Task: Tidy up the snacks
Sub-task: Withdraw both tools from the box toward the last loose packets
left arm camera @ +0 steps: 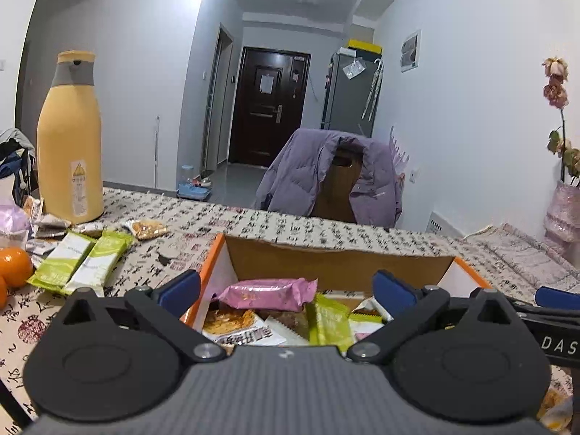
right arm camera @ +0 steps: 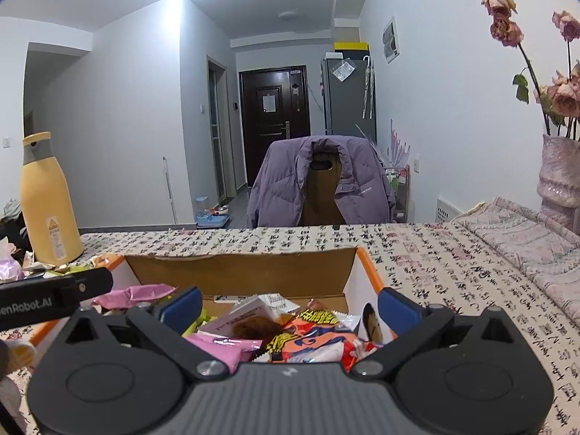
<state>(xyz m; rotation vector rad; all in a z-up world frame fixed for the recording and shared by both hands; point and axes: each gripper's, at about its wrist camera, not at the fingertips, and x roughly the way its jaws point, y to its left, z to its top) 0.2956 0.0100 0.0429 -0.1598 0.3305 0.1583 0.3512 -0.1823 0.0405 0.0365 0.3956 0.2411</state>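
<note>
where the calligraphy-print tablecloth (left arm camera: 275, 224) covers the table, an open cardboard box (left arm camera: 337, 264) with orange-edged walls is recorded at 12 o'clock of both tools. left gripper (left arm camera: 286, 288): blue-padded fingers spread wide, nothing held between them, poised over the box's near left part. right gripper (right arm camera: 290, 306): likewise spread wide and holding nothing, poised over the box's near right part. box contents, left wrist view: a pink wrapper (left arm camera: 266, 291) at 12 o'clock, a green packet (left arm camera: 330, 320) at 1 o'clock, a biscuit pack (left arm camera: 232, 320) at 11 o'clock. box contents, right wrist view: an orange and yellow bag (right arm camera: 311, 337) heaped at centre, a pink packet (right arm camera: 224, 348) at 10 o'clock. loose on the cloth at 10 o'clock of the left gripper: two green bars (left arm camera: 81, 262) side by side, a clear bag of nuts (left arm camera: 148, 229) beyond them, oranges (left arm camera: 12, 268) at 9 o'clock. a yellow flask (left arm camera: 69, 141) is seen upright at 10 o'clock, small wrappers at its foot. a purple jacket (right arm camera: 319, 181) is draped over a chair beyond the table at 12 o'clock; a vase of dried roses (right arm camera: 558, 166) is noted at 2 o'clock.
</note>
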